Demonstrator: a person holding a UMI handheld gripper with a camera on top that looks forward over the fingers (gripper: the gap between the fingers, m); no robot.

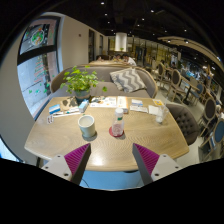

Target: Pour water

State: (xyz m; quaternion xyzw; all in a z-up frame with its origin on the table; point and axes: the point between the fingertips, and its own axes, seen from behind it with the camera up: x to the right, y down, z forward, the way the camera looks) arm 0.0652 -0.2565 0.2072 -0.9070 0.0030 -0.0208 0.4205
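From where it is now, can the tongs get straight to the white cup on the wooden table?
Probably yes. The open tongs hold nothing, and the white cylindrical cup stands beyond them, nearer the left finger, on the light wooden table. The bare tabletop between looks free; the small pink round object sits off to the side.

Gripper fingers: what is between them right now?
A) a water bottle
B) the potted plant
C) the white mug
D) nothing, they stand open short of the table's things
D: the gripper is open with only bare wooden table between its pads, and the white mug stands beyond the fingers, untouched, with the potted plant farther back.
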